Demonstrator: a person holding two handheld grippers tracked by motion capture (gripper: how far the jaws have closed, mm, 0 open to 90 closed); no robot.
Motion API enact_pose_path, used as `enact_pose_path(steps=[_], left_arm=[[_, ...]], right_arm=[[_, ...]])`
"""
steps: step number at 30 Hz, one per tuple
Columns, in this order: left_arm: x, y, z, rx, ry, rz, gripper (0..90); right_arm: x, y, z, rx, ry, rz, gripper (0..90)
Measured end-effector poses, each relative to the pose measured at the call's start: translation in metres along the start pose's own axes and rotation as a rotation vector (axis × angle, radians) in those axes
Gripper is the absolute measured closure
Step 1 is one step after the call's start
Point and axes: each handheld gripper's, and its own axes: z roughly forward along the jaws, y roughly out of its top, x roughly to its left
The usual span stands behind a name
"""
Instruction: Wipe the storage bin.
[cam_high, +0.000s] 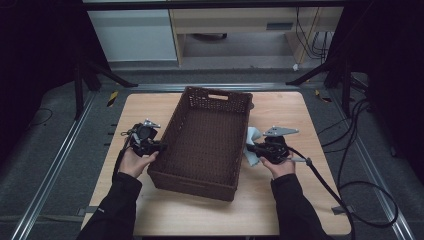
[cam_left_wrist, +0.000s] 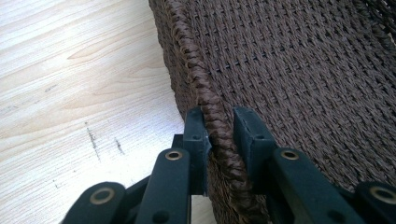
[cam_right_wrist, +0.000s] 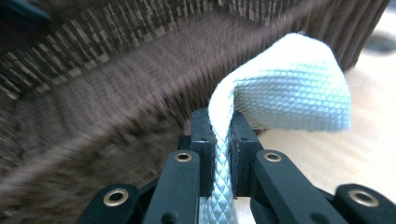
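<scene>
High view shows you the whole brown wicker basket (cam_high: 205, 142) lying askew in the middle of the desk (cam_high: 280, 210), a handle slot in its far end wall, with your hands at its two long sides. Left gripper view gives what that one cannot: the braided rim (cam_left_wrist: 208, 100) of the basket runs up between the two black jaws of your left hand-held gripper (cam_left_wrist: 222, 130), one jaw outside the wall and one inside, closed onto the braid. Right gripper view shows your right hand-held gripper (cam_right_wrist: 223, 128) clamped on a pale blue-white cloth (cam_right_wrist: 289, 88), its quilted weave folding over above the jaws, just beside the basket's outer wall. From above, that cloth (cam_high: 251, 145) sits between the basket's right side and your right hand-held gripper (cam_high: 252, 148). The weave is tight and ribbed; the desk is pale wood grain with a few dark scuffs.
</scene>
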Motion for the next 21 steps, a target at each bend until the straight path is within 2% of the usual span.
enact_pose_path(steps=[2,4,9,16,19,21], left_arm=[[0.0,0.0,0.0,0.002,0.002,0.002,75.0],[0.0,0.0,0.0,0.002,0.003,0.002,75.0],[0.0,0.0,0.0,0.002,0.009,0.01,75.1],[-0.001,0.0,0.0,-0.003,0.005,-0.002,75.1],[0.0,0.0,0.001,-0.007,0.005,-0.007,75.1],[0.0,0.001,0.001,-0.008,0.003,-0.007,75.1]], right_arm=[[0.004,0.005,-0.011,-0.043,0.011,-0.004,83.9],[0.008,0.005,-0.016,-0.052,0.01,-0.015,83.9],[0.014,-0.007,-0.009,-0.004,0.02,-0.018,83.9],[0.011,-0.028,0.004,0.089,0.018,0.01,83.9],[0.011,-0.03,0.009,0.1,0.028,0.014,83.9],[0.012,-0.027,0.005,0.085,0.031,0.011,83.9]])
